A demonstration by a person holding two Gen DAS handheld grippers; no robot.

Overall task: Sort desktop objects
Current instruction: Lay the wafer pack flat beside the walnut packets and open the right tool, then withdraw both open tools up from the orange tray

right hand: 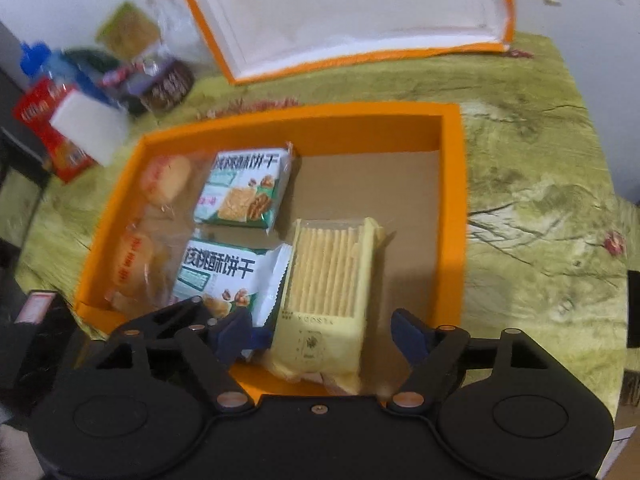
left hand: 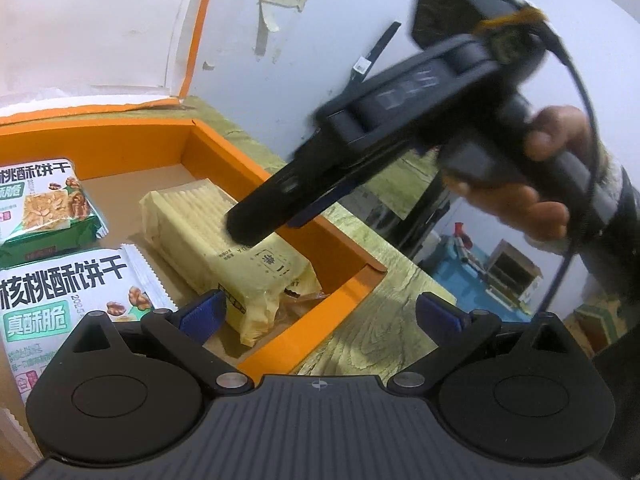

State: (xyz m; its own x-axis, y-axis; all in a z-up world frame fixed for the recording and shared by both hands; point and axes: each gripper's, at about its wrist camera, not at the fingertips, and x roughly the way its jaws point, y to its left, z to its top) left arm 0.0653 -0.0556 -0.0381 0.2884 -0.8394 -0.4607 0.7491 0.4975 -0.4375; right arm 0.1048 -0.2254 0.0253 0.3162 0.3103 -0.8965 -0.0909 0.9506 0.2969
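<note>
Lying in orange cardboard box [right hand: 454, 184]: ridged yellow cracker pack [right hand: 332, 280]; right gripper [right hand: 324, 330] apart, left gripper [left hand: 320, 314] apart.

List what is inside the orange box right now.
Inside the orange box: a yellow cracker pack, two walnut biscuit packs, and round pastries in clear wrap. The box's near edge is hidden behind the right gripper.

Open box [right hand: 454, 184] on table [right hand: 540, 208]: cracker pack [right hand: 332, 280] inside at centre. Two walnut biscuit packs [right hand: 240, 192] left of it; round pastries [right hand: 160, 200] further left. Loose snacks [right hand: 100, 92] outside, beyond the box's left corner.
</note>
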